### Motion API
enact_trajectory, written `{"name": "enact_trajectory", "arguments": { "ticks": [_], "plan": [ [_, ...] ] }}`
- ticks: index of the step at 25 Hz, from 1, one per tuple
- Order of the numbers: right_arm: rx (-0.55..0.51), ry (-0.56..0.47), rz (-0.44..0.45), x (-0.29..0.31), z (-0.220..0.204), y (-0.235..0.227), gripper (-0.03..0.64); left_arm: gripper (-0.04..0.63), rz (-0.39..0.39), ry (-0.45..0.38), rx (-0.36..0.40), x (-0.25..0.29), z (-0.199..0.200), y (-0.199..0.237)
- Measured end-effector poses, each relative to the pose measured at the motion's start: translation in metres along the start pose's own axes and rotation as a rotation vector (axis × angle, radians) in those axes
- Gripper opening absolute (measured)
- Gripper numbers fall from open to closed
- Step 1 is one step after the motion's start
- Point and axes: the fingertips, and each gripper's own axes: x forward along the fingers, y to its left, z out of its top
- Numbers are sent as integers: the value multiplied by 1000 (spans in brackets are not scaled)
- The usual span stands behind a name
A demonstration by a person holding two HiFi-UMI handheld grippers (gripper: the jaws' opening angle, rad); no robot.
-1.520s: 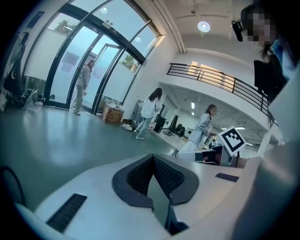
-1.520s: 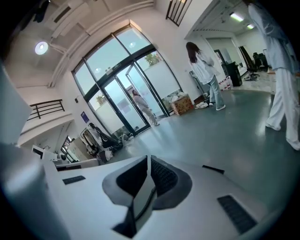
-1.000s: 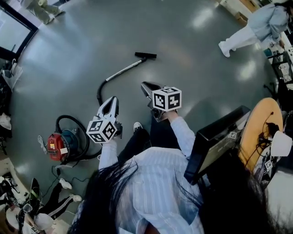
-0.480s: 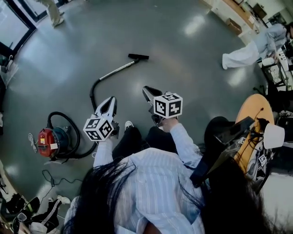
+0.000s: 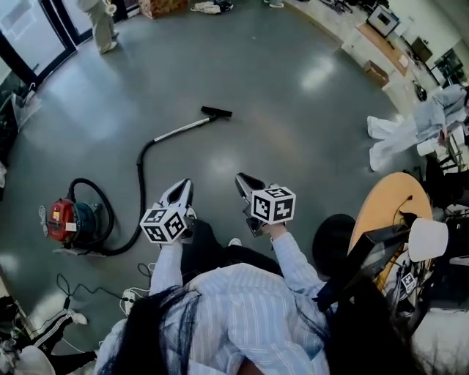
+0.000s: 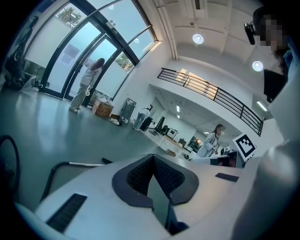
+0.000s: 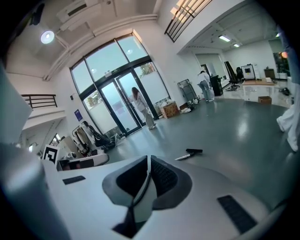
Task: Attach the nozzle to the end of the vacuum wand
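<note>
The red vacuum cleaner (image 5: 62, 220) stands on the grey floor at the left. Its black hose (image 5: 139, 183) curves up into the silver wand (image 5: 176, 132). The black nozzle (image 5: 216, 112) lies at the wand's far end; whether the two are joined I cannot tell. My left gripper (image 5: 182, 187) and right gripper (image 5: 240, 179) are held side by side in the air, well short of the wand, both shut and empty. The right gripper view shows its closed jaws (image 7: 149, 158) with the nozzle (image 7: 193, 151) on the floor beyond. In the left gripper view the wand (image 6: 84, 164) lies beyond the shut gripper (image 6: 152, 157).
A round wooden table (image 5: 381, 212) and a dark screen (image 5: 366, 253) stand close on my right. Cables (image 5: 95, 289) trail over the floor at lower left. One person stands by the glass doors (image 5: 99, 22) and another in white is at the far right (image 5: 410, 128).
The whole floor scene has shifted as the person moves: nozzle and wand now sit lower in the head view, the vacuum further left. Both grippers travel along, still shut and empty.
</note>
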Motion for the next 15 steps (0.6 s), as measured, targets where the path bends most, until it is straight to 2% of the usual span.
{"name": "enact_trajectory", "arguments": {
  "ticks": [6, 15],
  "plan": [
    [-28, -3, 24, -52, -25, -20, 26, 5, -18, 9, 18, -8, -45, -71],
    [-71, -40, 97, -82, -29, -6, 26, 5, 17, -28, 83, -28, -54, -102]
  ]
}}
